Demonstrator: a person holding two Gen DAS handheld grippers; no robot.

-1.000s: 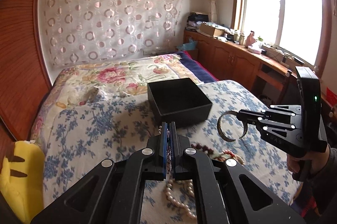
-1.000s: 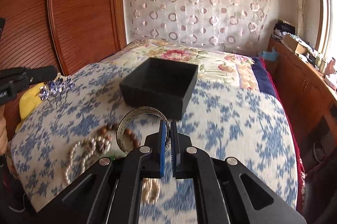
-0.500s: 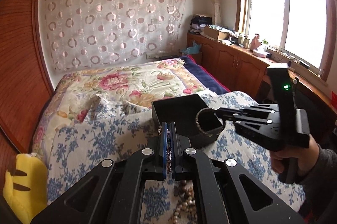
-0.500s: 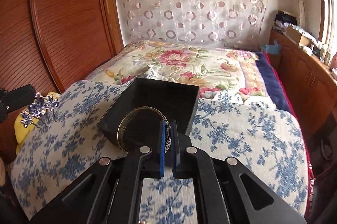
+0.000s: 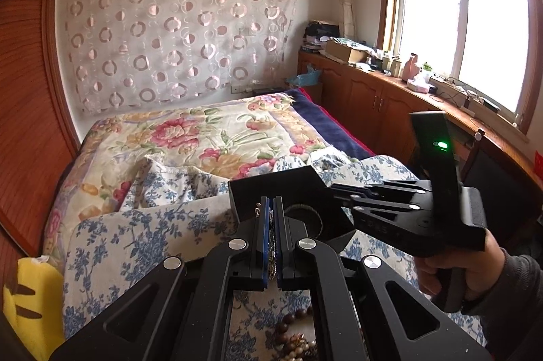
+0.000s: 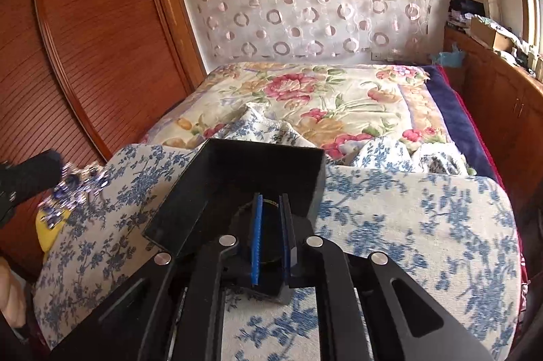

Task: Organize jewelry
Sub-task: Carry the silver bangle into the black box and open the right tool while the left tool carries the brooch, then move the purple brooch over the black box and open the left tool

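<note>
My right gripper (image 6: 270, 211) hangs over the black box (image 6: 237, 188) on the bed (image 6: 424, 225) — its jaws are opening, and the bangle (image 5: 300, 208) lies in the box, just beyond the pads. My left gripper (image 5: 270, 225) is clenched on a blue jewelled piece (image 6: 76, 188), beside the box — beads (image 5: 295, 340) lie below.

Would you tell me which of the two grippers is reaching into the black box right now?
The right gripper: its opening jaws sit over the black box with the bangle below, while the left gripper carries a blue crystal piece outside.
</note>
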